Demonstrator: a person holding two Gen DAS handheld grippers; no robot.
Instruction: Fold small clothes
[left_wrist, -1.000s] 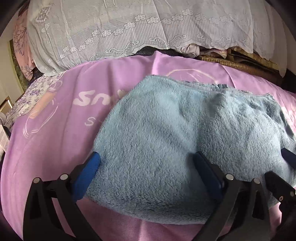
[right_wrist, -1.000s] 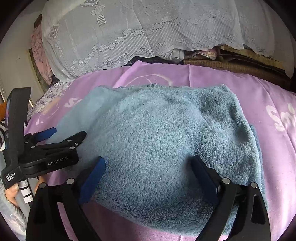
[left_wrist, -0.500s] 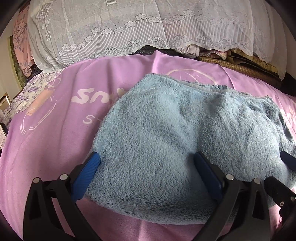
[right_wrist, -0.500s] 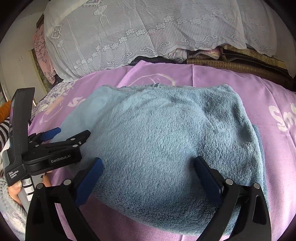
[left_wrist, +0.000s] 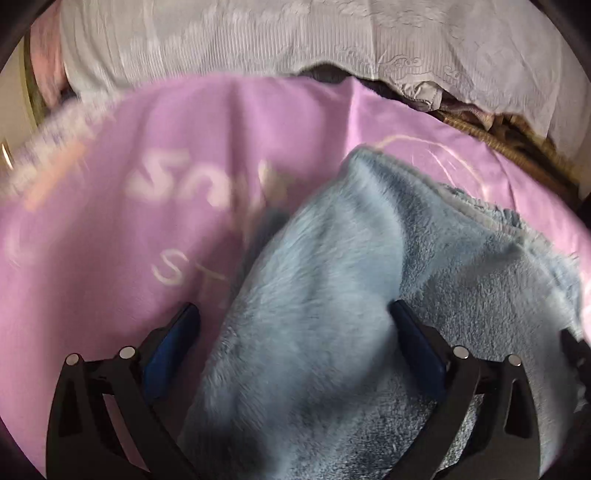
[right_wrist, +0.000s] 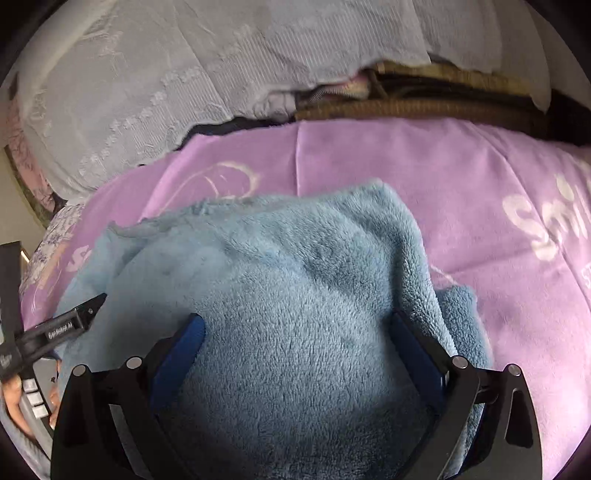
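- Blue fleece garment (right_wrist: 295, 314) bunched on purple blanket (right_wrist: 480, 192).
- L gripper (left_wrist: 291, 332), R gripper (right_wrist: 295, 343): jaws apart, fleece between; grip unclear, blurred.
- Clamp edge first, then fold slow, corners aligned.

Fluffy blue garment (right_wrist: 295, 314); lilac sheet (right_wrist: 461, 177), white lettering; white lace cover (right_wrist: 147, 92)

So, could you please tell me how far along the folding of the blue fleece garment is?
Done: the blue fleece garment already lies in layers on the purple blanket. In hand: both open claws, left claw and right claw, are bunching it up. Left: finishing a flat, neat fold.
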